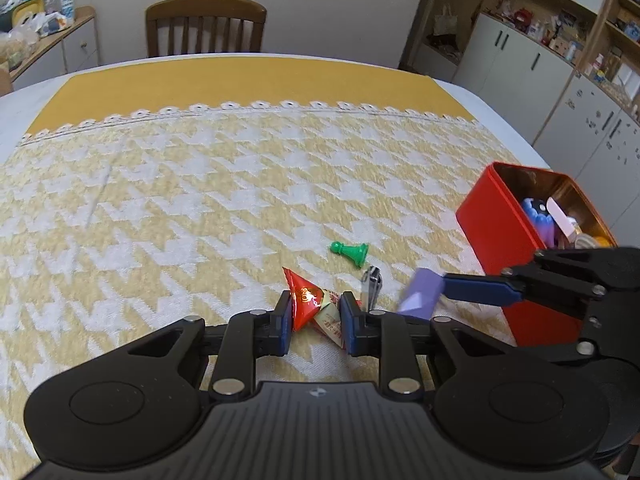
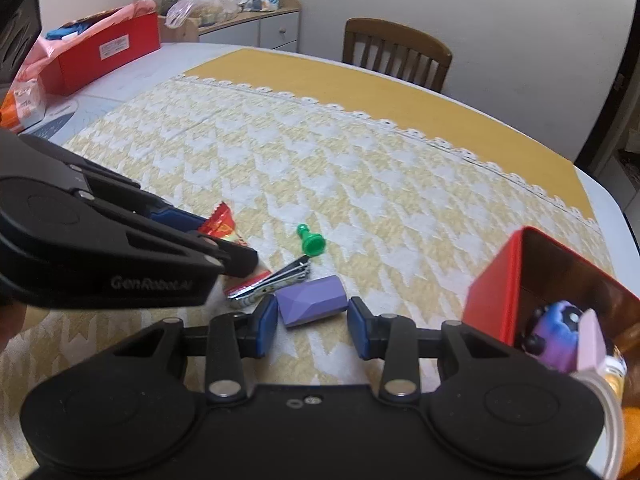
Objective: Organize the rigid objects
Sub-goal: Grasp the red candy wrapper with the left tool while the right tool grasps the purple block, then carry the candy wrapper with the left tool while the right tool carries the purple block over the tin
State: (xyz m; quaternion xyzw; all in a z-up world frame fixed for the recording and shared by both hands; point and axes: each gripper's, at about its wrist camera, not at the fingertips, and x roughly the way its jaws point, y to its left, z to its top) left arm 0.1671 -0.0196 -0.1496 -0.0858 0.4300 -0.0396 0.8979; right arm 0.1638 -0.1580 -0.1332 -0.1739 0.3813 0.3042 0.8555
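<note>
- On the worktop (image 2: 360, 152), my left gripper (image 1: 316, 316) reads "GenRobot.AI" along its side; its fingers (image 1: 285, 322) pinch a red candy wrapper (image 1: 310, 304).
- My right gripper (image 2: 312, 326) has its fingers (image 2: 266, 326) spread around the purple block (image 2: 312, 300), which lies flat between them.
- Nail clipper (image 2: 272, 280) and green pawn (image 2: 311, 240) lie just beyond; the red tin (image 2: 494, 296) stands at right.
</note>
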